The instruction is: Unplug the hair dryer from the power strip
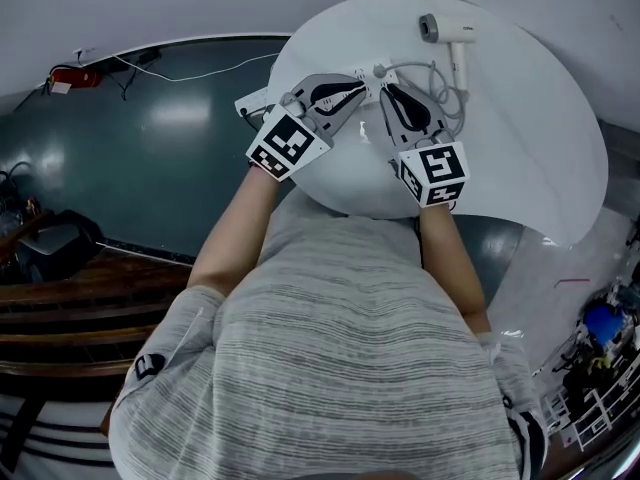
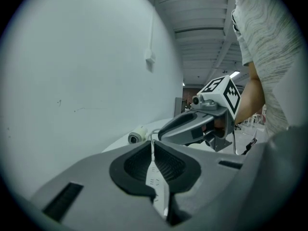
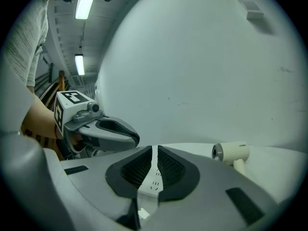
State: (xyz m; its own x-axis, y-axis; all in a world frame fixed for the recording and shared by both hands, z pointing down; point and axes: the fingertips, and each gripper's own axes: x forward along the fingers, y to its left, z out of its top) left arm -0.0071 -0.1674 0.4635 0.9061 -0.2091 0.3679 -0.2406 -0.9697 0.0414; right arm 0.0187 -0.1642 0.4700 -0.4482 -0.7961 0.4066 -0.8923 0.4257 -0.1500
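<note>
- One hair dryer [image 1: 447, 30] lies on the tabletop [image 1: 540, 138], beyond the one power strip [image 1: 254, 99].
- My two tools, left gripper [image 1: 352, 90] and right gripper [image 1: 388, 93], hang above the power strip, jaws together, empty.

Grey striped short-sleeved shirt [image 1: 350, 348]; grey left claw [image 1: 358, 88] and right claw [image 1: 388, 90], black-and-white marker cubes [image 1: 288, 144].

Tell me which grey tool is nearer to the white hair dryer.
The right tool: the white hair dryer lies just beyond it, and the left tool is on the other side.
</note>
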